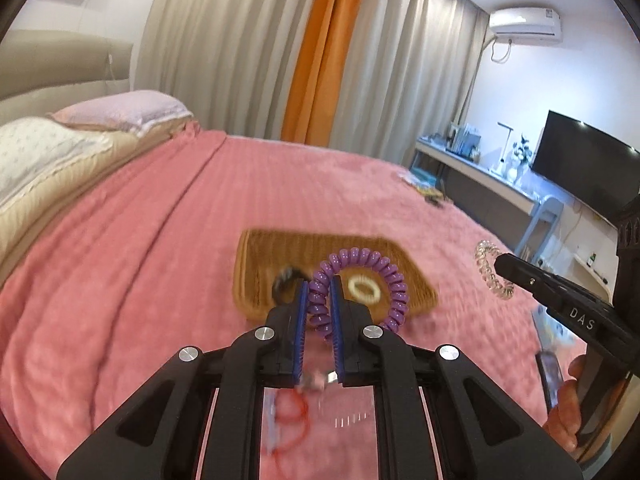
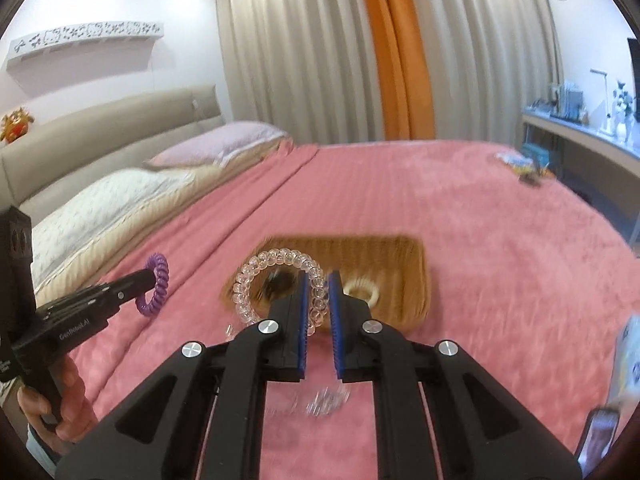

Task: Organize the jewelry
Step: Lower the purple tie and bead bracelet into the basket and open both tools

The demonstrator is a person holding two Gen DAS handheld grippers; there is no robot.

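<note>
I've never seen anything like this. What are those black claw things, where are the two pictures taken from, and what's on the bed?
No robot here: a person holds a hand-held gripper in each hand, each with a camera looking along its two fingers. In the left camera's picture, the left hand-held gripper pinches a purple coil bracelet. In the right camera's picture, the right hand-held gripper pinches a clear coil bracelet. Ahead, on the pink blanket, lies a woven tray holding a cream ring and a blurry dark item.

A tray (image 1: 280, 256) lies on the bed (image 1: 160, 240), holding 2 hair ties (image 1: 363, 289), pillows (image 1: 120, 110) behind.
</note>
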